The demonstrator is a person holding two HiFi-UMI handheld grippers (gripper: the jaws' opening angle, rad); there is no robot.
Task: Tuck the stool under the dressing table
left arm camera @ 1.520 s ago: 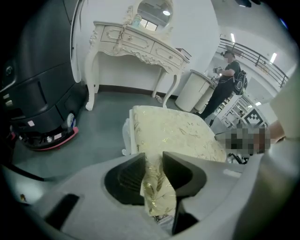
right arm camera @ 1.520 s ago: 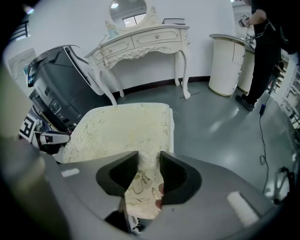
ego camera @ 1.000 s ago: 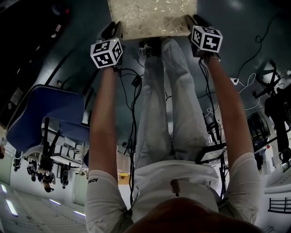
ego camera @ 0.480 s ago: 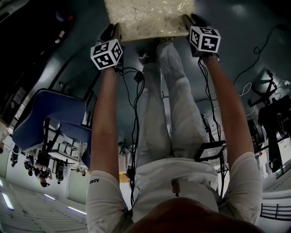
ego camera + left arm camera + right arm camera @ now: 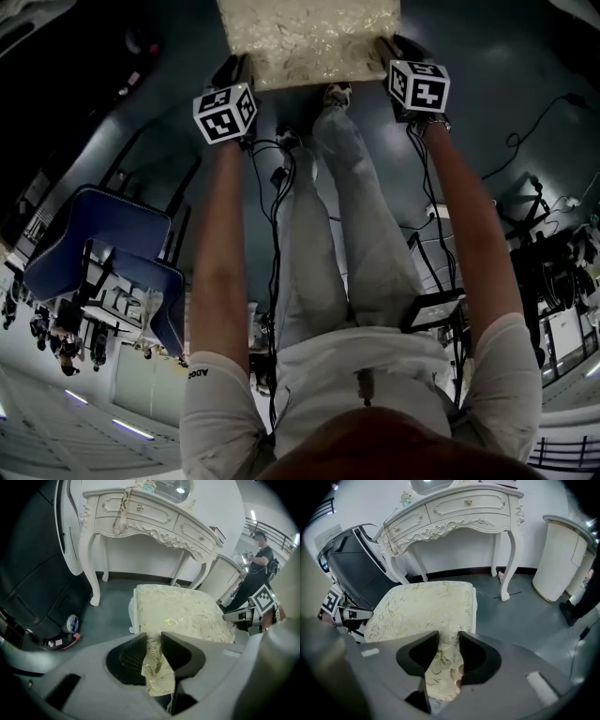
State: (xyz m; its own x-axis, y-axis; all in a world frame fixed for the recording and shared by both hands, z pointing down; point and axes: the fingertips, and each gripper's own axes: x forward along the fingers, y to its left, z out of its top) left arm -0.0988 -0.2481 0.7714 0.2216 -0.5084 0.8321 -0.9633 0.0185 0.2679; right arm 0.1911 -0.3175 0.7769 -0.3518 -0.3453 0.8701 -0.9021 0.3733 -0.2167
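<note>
Plainly, little writing could be read: the two marker cubes carried black-and-white square patterns, not words, the print on the person's left sleeve was too small to make out, and the label on the roll of tape lying on the floor was blurred.

One stool with a cream-and-gold patterned seat stood on the grey floor in front of the person's legs, and two tools held it. The left tool sat at the seat's left edge and the right tool at its right edge, with the seat spanning the gap between them. In the left gripper view the left tool was clenched on a fold of the seat fabric at the edge of the stool. In the right gripper view the right tool was likewise grasping the fabric at the opposite edge of the stool.

One white carved counter with three drawer fronts stood against the wall beyond the stool. The stool was near it but apart, out in front of its legs and not under it. The same counter showed from the other side, with one person standing off to the right. Two blue chairs stood to the left of the person holding the tools.
</note>
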